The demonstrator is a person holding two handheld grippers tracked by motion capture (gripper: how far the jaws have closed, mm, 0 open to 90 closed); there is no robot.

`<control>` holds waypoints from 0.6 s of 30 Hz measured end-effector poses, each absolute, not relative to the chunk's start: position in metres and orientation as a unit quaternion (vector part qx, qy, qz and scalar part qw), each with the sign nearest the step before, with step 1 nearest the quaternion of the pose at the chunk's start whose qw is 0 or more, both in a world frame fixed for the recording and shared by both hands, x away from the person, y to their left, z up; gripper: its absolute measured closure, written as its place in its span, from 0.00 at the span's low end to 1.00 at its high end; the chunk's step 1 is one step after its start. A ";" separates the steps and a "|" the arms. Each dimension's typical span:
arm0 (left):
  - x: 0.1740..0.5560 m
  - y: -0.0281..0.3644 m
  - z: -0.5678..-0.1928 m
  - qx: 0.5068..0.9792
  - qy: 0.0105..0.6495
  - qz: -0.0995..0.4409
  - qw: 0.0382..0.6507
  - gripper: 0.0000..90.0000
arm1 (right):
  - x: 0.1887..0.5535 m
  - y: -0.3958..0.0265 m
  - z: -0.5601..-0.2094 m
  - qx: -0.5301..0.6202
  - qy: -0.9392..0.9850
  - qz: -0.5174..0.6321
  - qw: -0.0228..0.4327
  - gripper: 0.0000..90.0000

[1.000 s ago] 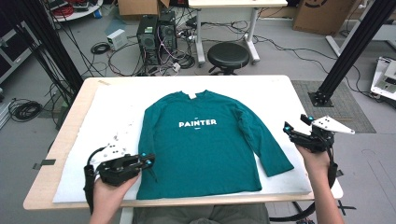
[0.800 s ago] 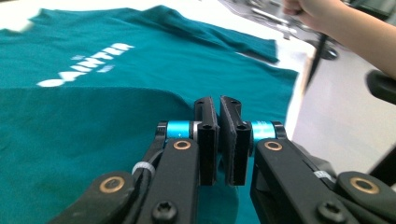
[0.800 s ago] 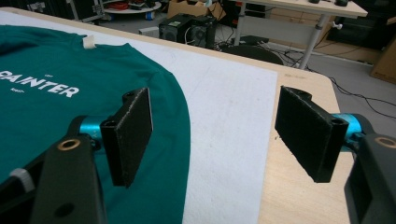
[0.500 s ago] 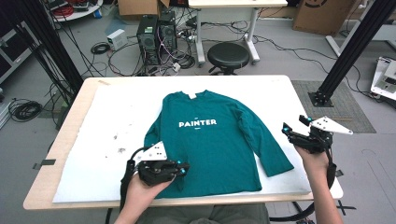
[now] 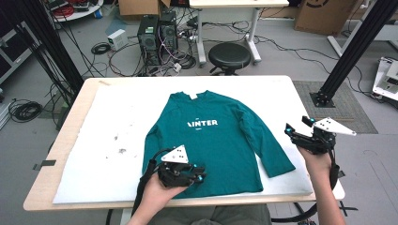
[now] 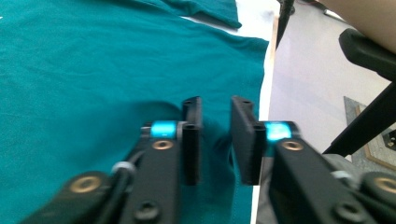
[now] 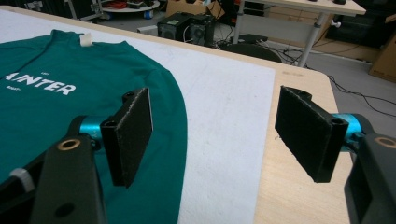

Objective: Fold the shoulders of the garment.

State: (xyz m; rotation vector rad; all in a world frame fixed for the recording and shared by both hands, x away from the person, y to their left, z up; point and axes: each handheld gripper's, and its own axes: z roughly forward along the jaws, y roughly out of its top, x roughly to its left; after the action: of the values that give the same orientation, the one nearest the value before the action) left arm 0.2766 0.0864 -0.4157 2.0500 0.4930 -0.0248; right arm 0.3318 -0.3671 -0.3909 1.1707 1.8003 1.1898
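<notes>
The left gripper [image 5: 196,172] sits low over the near hem of the teal shirt [image 5: 220,136], on the part where the left sleeve has been folded in over the body. Its jaws have just been opening and now stand a little apart; in the left gripper view [image 6: 215,140] a small raised pucker of shirt cloth [image 6: 219,140] lies in the gap between them, and the pads do not press on it. Past its jaws the shirt runs flat away, and to their right in that view the white mat [image 6: 264,70] ends at the table edge. The right gripper [image 5: 300,135] hangs off the right edge of the table [image 5: 300,93], well apart from the left one, with the end of the right sleeve [image 5: 277,164] near it on its left side. In the right gripper view [image 7: 215,135] its jaws stand wide apart with nothing between them; the shirt lies under and beyond its left jaw, bare mat [image 7: 224,102] and wood [image 7: 303,196] lie ahead of the gap and under the right jaw.
</notes>
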 end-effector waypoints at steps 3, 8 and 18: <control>0.277 0.087 -0.415 0.842 0.210 0.000 0.497 0.60 | 0.332 -0.367 -0.391 0.449 0.691 0.456 0.337 0.31; 0.273 0.103 -0.415 0.843 0.203 0.025 0.498 0.53 | 0.331 -0.367 -0.391 0.450 0.691 0.456 0.336 0.31; 0.270 0.170 -0.415 0.817 0.249 0.112 0.508 0.48 | 0.330 -0.366 -0.396 0.451 0.694 0.452 0.333 0.31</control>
State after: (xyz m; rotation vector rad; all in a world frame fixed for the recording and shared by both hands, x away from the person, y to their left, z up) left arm 0.2700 0.1703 -0.4146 1.9691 0.6001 0.2710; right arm 0.3298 -0.3658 -0.3957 1.1769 1.8129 1.1820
